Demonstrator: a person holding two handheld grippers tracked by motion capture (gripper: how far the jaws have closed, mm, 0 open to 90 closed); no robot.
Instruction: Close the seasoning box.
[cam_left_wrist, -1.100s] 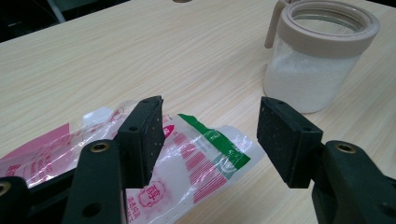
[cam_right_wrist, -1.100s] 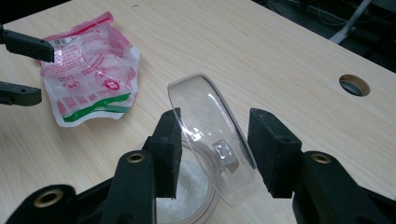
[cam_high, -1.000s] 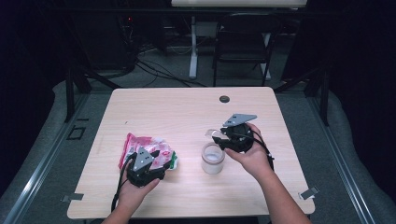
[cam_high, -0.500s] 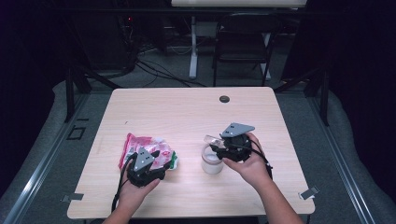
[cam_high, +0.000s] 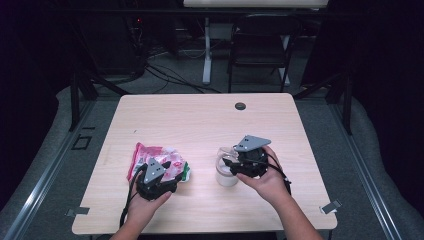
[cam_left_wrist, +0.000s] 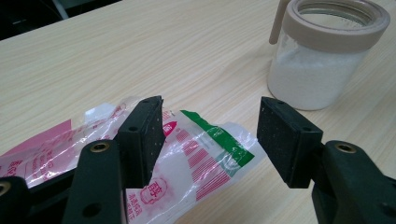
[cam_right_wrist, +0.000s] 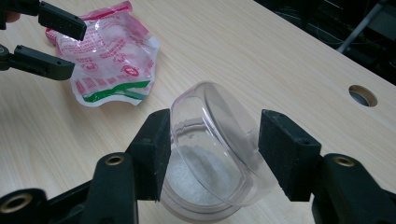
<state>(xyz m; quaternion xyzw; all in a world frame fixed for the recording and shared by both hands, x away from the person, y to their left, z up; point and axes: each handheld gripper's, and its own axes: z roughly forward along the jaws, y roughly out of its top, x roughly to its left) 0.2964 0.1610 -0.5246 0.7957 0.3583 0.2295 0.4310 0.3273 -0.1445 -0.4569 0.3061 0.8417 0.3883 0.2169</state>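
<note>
A jar (cam_high: 226, 177) of white powder with a beige rim stands at the table's front middle; it also appears at jar (cam_left_wrist: 317, 70) and jar (cam_right_wrist: 196, 177). Its clear lid (cam_right_wrist: 215, 140) leans tilted over the mouth. My right gripper (cam_high: 227, 160) hovers at the jar. In its own view the right gripper (cam_right_wrist: 212, 126) has just been opening, with the lid between its jaws. A red, white and green plastic bag (cam_high: 150, 152) lies flat to the left. My left gripper (cam_left_wrist: 210, 112) stands open over the corner of the bag (cam_left_wrist: 205, 154).
A round cable hole (cam_high: 240, 106) sits near the table's far edge. Bare wood stretches between the bag and that hole. A chair (cam_high: 260, 45) and floor cables lie beyond the table.
The right gripper has come nearer and lower, from behind the jar to right over it, and its jaws have spread wider around the lid. The left gripper and bag have stayed put.
</note>
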